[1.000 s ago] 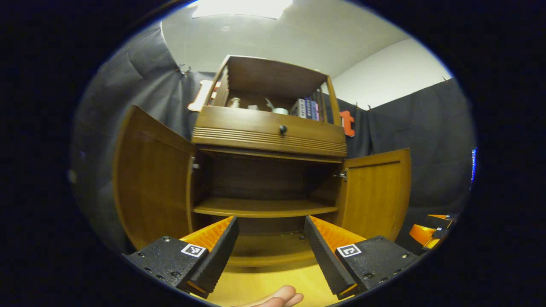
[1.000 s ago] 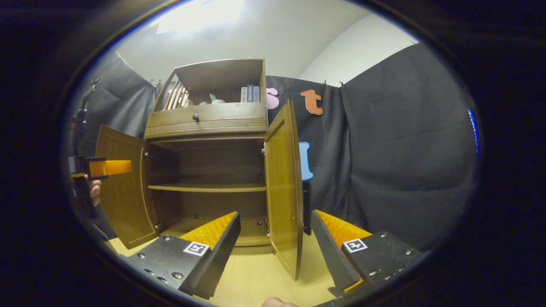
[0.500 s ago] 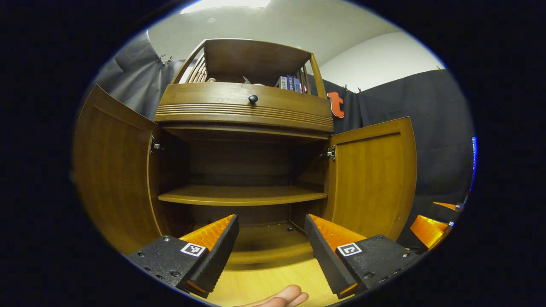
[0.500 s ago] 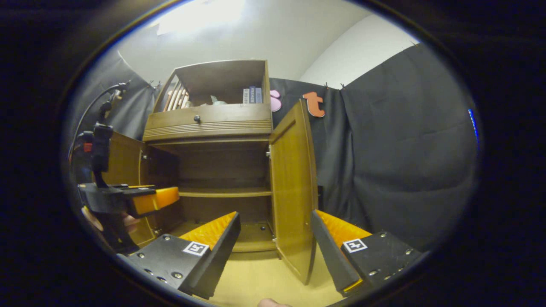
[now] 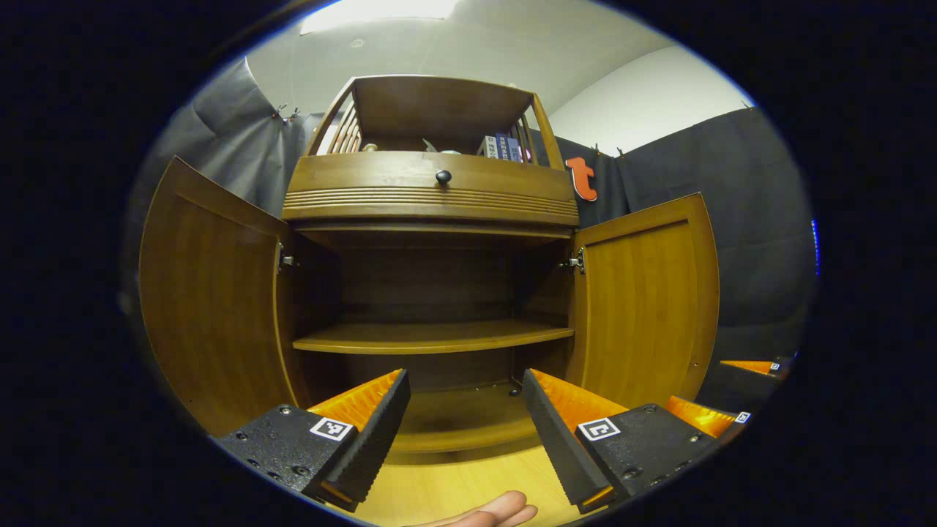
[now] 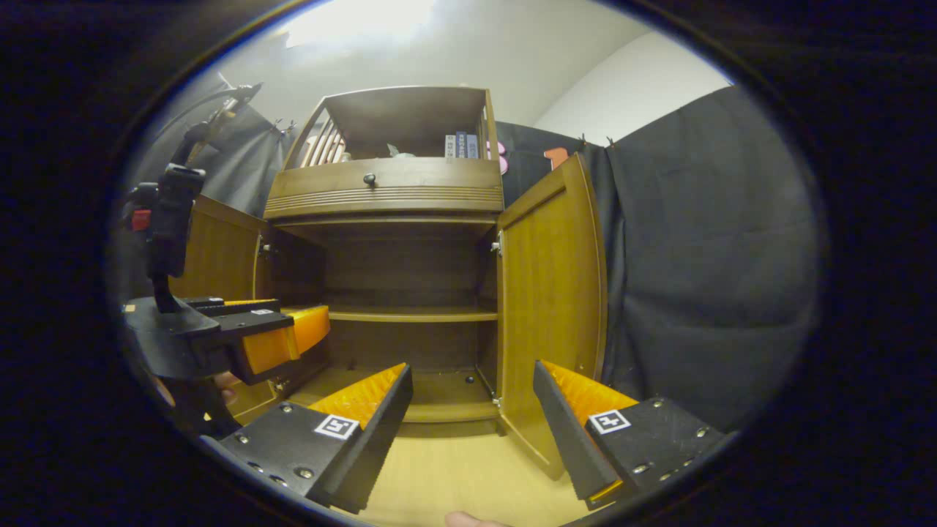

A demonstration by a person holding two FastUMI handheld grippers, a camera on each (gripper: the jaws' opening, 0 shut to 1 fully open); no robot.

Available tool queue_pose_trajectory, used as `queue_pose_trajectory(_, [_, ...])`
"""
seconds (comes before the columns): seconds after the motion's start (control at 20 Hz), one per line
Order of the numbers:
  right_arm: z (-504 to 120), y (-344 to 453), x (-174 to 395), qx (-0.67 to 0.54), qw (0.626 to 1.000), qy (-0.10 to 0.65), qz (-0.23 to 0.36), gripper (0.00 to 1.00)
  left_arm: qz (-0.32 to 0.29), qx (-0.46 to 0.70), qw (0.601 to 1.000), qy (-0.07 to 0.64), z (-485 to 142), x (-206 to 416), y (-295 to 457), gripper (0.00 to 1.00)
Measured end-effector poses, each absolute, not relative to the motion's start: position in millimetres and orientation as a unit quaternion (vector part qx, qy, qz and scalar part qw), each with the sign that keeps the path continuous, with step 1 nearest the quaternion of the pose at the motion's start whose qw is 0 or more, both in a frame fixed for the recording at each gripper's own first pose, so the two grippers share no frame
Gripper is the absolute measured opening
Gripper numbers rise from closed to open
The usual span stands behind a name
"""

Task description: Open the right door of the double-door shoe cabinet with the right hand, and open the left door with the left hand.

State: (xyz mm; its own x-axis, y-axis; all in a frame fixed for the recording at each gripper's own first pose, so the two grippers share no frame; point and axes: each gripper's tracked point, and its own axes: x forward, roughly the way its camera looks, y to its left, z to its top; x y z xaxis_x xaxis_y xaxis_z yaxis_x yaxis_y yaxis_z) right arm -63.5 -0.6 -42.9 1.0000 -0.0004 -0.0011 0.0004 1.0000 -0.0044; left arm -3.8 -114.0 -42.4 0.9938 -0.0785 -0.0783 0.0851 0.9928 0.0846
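Observation:
The wooden shoe cabinet (image 5: 432,208) faces me with both doors swung out. In the left gripper view its left door (image 5: 212,293) and right door (image 5: 644,293) stand wide, baring the inner shelf (image 5: 432,337). My left gripper (image 5: 465,380) is open in front of the cabinet's bottom, holding nothing. My right gripper (image 5: 725,388) shows low at the right, beside the right door. In the right gripper view the right gripper (image 6: 473,369) is open and holds nothing, just left of the right door (image 6: 553,293). The left gripper (image 6: 293,340) partly hides the left door (image 6: 219,256).
Above the doors sits a drawer with a dark knob (image 5: 443,176), and over it an open shelf with books (image 5: 505,146). Light wooden floor (image 5: 454,490) lies before the cabinet. A person's fingertips (image 5: 498,509) show at the bottom edge. Black cloth (image 6: 703,256) hangs to the right.
The right door has swung farther open. The left gripper has moved right, in front of the cabinet's opening. Both grippers stay open.

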Motion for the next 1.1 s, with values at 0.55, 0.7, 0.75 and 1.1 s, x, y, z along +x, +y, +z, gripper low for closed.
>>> queue_pose_trajectory(0.55, [-64.7,-15.1,-54.0,-0.008,1.0,0.004,-0.016,1.0,-0.035,0.049,0.997,0.05,-59.9,1.7,-124.9,0.96])
queue_pose_trajectory(0.7, [-65.4,-18.0,-57.3,-0.005,1.0,0.001,-0.012,0.98,-0.032,0.061,0.996,0.06,-68.9,6.4,-129.7,0.93])
queue_pose_trajectory(0.75, [-65.6,-20.6,-58.0,-0.006,1.0,-0.001,-0.013,0.98,-0.031,0.062,0.996,0.063,-72.0,6.0,-130.8,0.93])
queue_pose_trajectory(1.1, [-65.6,-33.3,-64.8,0.003,1.0,-0.009,-0.02,1.0,-0.025,0.057,0.996,0.056,-68.7,0.0,-130.0,0.97])
